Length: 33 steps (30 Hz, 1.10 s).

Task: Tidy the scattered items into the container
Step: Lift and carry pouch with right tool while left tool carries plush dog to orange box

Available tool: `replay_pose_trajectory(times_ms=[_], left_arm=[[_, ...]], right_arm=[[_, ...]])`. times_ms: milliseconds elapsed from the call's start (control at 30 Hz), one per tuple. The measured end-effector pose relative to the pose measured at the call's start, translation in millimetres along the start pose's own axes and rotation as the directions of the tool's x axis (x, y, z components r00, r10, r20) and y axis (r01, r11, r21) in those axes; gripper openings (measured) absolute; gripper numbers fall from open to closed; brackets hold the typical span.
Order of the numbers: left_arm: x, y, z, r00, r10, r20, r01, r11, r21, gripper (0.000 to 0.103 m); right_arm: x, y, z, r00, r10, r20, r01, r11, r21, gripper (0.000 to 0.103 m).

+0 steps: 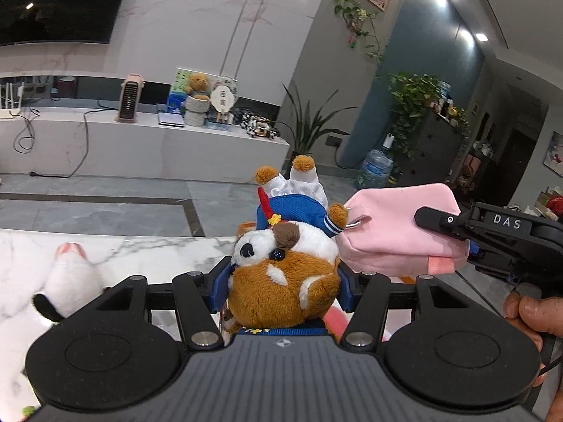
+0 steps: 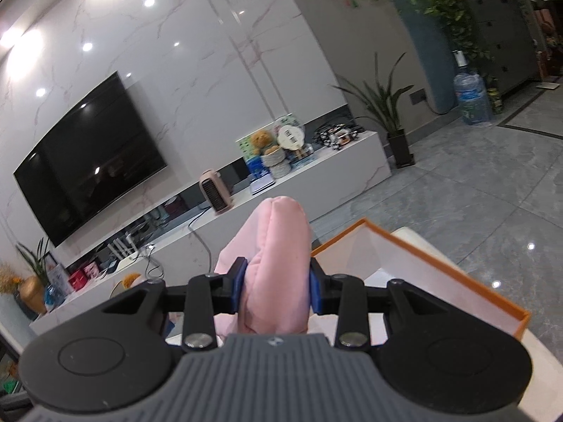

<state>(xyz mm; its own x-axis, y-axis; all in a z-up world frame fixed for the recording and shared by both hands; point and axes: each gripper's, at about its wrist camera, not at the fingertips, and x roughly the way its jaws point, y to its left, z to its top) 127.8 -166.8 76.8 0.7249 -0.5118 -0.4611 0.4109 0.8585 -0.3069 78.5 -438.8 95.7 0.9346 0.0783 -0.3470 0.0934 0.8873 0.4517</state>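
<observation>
A brown-and-white plush dog in a blue sailor jacket (image 1: 285,263) was held upside down in the left gripper (image 1: 285,281), whose blue-padded fingers (image 1: 346,286) were closed against its head. It was carried above the white marbled surface (image 1: 140,253), just beside a soft pink fabric pouch (image 1: 397,225). That pouch (image 2: 274,267) was pinched in the right gripper (image 2: 278,290), whose fingers (image 2: 315,290) were closed partway on its sides.

An orange-edged cardboard box with a white interior (image 2: 422,267) was seen to the right of the pouch and lower, with nothing visible on the part of its floor that showed. The task was therefore judged to be at an early or middle stage: two items had been picked up, yet neither had been set into the box. A white plush toy with pink and black parts (image 1: 67,281) lay blurred on the surface at the left and was judged to be left to collect. Whether more items remained could not be told.
</observation>
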Motion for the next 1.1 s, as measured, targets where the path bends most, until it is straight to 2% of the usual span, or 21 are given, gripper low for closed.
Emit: replay_pose_trajectory(times_ms=[200,500,833,1100], left_arm=[[16.9,-20.3,3.4,1.000,-0.024,-0.003,0.024,0.999,0.022,0.067],[47.9,-46.3,0.0,0.997,-0.068,-0.040,0.070,0.996,0.050,0.067],[98.4,-42.2,2.8,0.994,-0.075,-0.081,0.075,0.997,0.000,0.067],[126.6,-41.3,2.3,0.990,-0.096,-0.100,0.097,0.995,0.006,0.067]], right_arm=[[2.0,-26.2,4.7,0.997,-0.078,-0.003,0.078,0.996,0.040,0.038],[4.1,-46.7,9.0,0.989,-0.150,0.006,0.149,0.986,0.068,0.038],[41.8,-57.8,6.9,0.976,-0.217,-0.025,0.218,0.972,0.086,0.038],[65.3,-62.3,2.8,0.968,-0.244,-0.057,0.249,0.964,0.092,0.038]])
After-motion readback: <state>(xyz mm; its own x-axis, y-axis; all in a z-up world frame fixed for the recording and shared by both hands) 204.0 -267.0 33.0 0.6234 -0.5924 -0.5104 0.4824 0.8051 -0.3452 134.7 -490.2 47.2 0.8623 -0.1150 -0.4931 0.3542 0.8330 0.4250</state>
